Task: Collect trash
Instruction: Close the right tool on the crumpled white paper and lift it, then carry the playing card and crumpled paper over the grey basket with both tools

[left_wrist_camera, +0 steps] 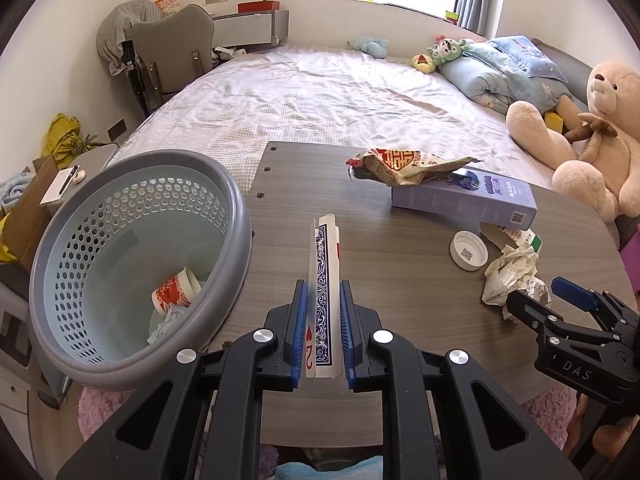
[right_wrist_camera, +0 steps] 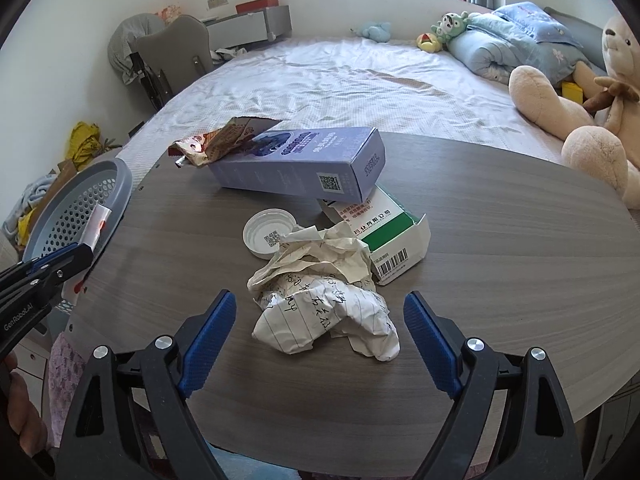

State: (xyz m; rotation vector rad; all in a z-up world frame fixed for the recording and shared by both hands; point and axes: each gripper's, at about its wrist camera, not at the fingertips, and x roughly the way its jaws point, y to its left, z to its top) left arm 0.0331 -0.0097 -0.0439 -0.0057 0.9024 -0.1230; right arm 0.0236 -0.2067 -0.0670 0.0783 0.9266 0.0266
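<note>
My left gripper (left_wrist_camera: 323, 292) is shut on folded playing cards (left_wrist_camera: 325, 280) with a blue patterned back, held above the wooden table (left_wrist_camera: 360, 220) just right of the grey basket (left_wrist_camera: 132, 264). The basket holds a paper cup (left_wrist_camera: 176, 290) and scraps. My right gripper (right_wrist_camera: 320, 320) is open, its fingers on either side of a crumpled written paper ball (right_wrist_camera: 324, 300) without touching it. Beyond lie a white lid (right_wrist_camera: 268, 236), a green-white box (right_wrist_camera: 384, 236), a purple box (right_wrist_camera: 304, 164) and a snack wrapper (right_wrist_camera: 216, 140). The left gripper also shows in the right wrist view (right_wrist_camera: 86, 250).
The basket (right_wrist_camera: 80, 208) hangs off the table's left edge. A bed (left_wrist_camera: 320, 92) with plush toys and a big teddy bear (left_wrist_camera: 584, 140) lies behind the table. A chair (left_wrist_camera: 172, 52) stands at the back left.
</note>
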